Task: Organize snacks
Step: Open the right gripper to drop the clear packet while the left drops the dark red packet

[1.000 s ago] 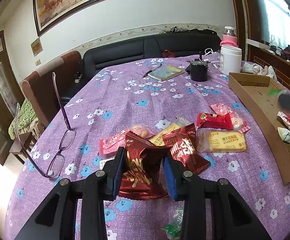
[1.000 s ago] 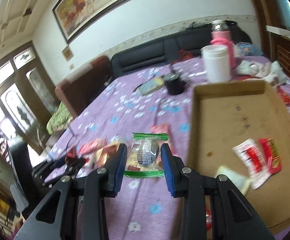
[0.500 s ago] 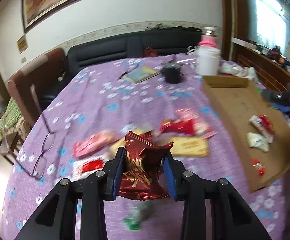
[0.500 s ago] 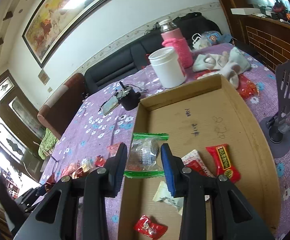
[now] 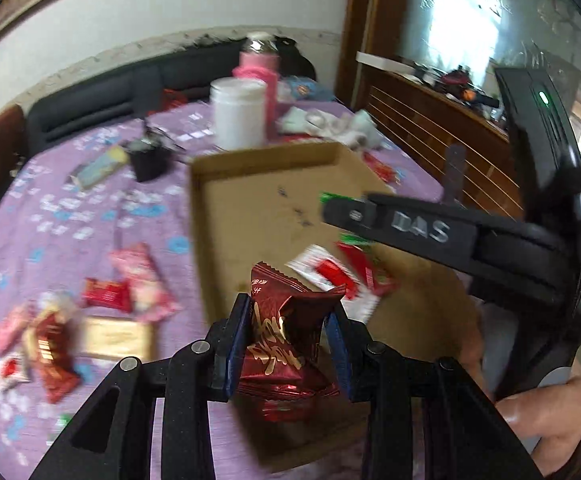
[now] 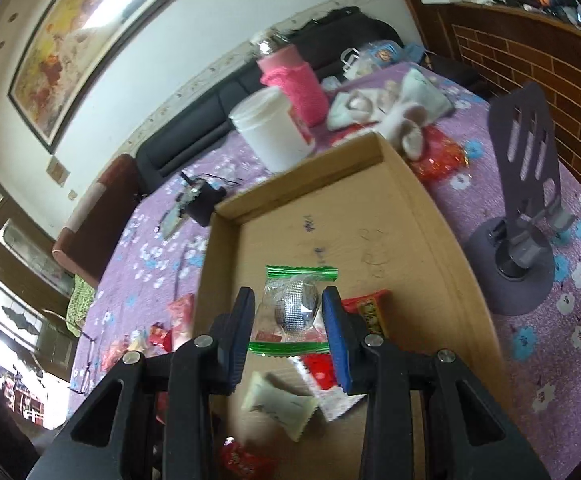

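While both of my grippers carry a snack each, the sorting stands partway done. My left gripper (image 5: 288, 338) is clamped narrow on a crinkled dark red packet (image 5: 286, 320) with gold lettering, its blue pads pressing the wrapper from both sides. That packet hangs above the near edge of the cardboard tray (image 5: 250, 216), not yet set down. My right gripper (image 6: 288, 320) pinches a clear wrapper with green ends (image 6: 292, 308), a silvery foil ball showing inside. It hovers over the middle of the tray (image 6: 330, 216), also unreleased.

Inside the tray, a few snacks already lie near the close end: a white and red sachet (image 5: 322, 270), a red packet with yellow print (image 6: 370, 310), a pale pillow-shaped sweet (image 6: 278, 404), and a small red wrapped sweet (image 6: 242, 460) by the tray's near rim. Most of the tray floor is bare.

Left of the tray, on the purple flowered tablecloth (image 5: 70, 216), more snacks wait loose: a pink packet (image 5: 142, 280), a small red packet (image 5: 104, 292), a golden biscuit pack (image 5: 116, 338), and a blurred cluster of red and pink wrappers (image 5: 38, 344) at the edge of the left view. I judge these are what is left to collect after the two held pieces drop in.

Beyond the tray stand a white jar (image 5: 240, 116) and a bottle in a pink knitted sleeve (image 6: 294, 76). A hand (image 5: 546, 412) holds the other gripper's handle at the right of the left view.
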Demonstrator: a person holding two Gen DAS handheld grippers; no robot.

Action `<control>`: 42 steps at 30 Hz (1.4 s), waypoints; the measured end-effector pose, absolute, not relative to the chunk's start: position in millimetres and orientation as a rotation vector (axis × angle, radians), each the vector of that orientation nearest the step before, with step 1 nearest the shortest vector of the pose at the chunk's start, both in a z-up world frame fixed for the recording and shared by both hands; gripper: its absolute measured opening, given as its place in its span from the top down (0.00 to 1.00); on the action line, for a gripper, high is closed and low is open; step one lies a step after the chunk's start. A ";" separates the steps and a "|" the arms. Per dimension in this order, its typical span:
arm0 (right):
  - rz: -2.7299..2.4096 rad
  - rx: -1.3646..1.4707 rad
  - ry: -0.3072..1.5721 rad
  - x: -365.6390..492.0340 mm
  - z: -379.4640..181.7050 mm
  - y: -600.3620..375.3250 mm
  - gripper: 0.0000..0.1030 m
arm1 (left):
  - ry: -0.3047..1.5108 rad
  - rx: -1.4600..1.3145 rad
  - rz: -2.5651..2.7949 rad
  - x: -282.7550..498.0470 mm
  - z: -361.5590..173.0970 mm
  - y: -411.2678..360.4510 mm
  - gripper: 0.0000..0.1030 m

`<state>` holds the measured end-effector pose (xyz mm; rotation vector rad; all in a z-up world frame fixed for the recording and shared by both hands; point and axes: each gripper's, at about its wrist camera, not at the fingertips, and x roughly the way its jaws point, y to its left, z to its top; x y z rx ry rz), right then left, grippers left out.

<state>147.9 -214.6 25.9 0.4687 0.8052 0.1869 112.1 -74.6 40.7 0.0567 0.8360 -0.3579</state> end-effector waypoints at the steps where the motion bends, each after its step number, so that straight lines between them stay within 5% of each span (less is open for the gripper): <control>1: 0.184 0.467 0.823 149.9 22.4 -213.8 0.67 | 0.833 0.066 -0.357 113.1 36.9 -78.9 0.63; 42: 0.165 0.367 0.913 157.4 0.2 -188.7 0.67 | 0.719 0.260 -0.279 90.7 6.4 -88.5 0.62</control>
